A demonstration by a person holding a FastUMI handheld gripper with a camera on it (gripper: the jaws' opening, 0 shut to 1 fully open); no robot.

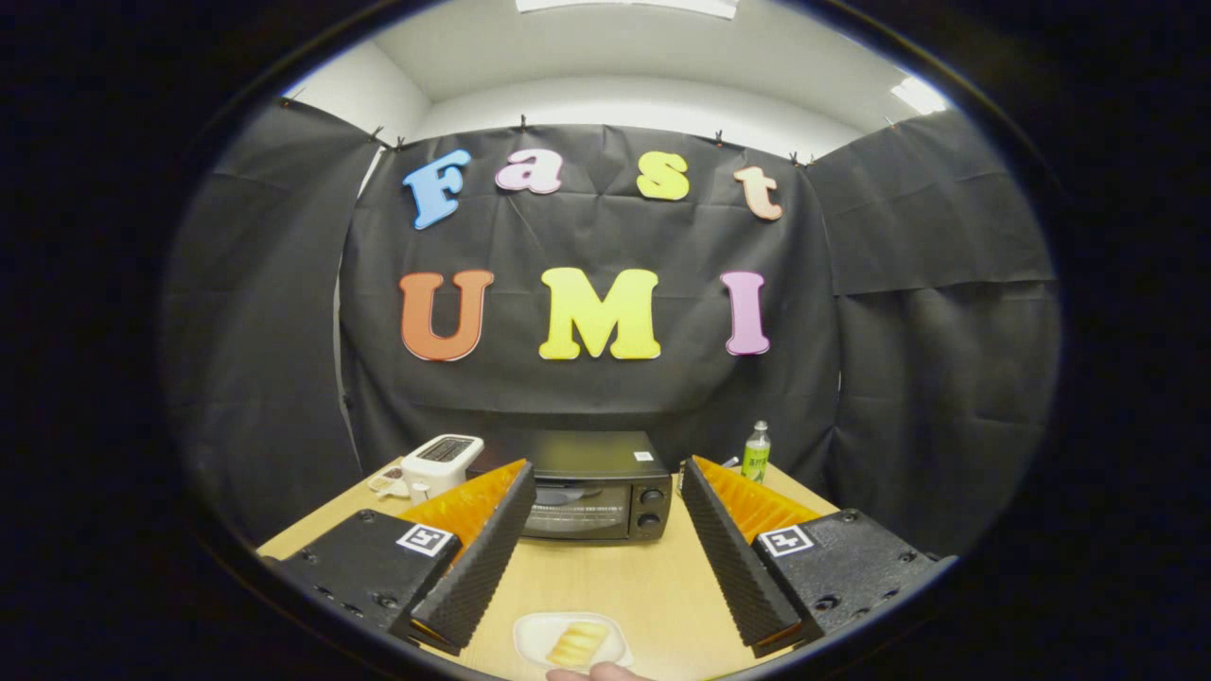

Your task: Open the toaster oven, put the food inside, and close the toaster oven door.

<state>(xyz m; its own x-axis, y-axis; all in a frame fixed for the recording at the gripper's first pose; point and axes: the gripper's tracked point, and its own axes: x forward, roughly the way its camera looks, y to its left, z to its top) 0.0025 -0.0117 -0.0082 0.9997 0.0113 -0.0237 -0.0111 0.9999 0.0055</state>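
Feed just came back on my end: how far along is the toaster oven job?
Nothing looks done yet. The toaster oven door is shut, beyond the fingers. The food sits on its plate on the table, between the fingers, with a hand at the plate's near edge. The gripper is open, holding nothing. Left: open the door, load the food, close the door.

A staged recording booth: black cloth walls [605,378] clipped up around a wooden table [605,586] under office ceiling lights [913,95]

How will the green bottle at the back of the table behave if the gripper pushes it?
The green bottle stands tall and narrow, so it probably tips easily. Being round, it would likely roll afterwards. The gripper is open, far from it.
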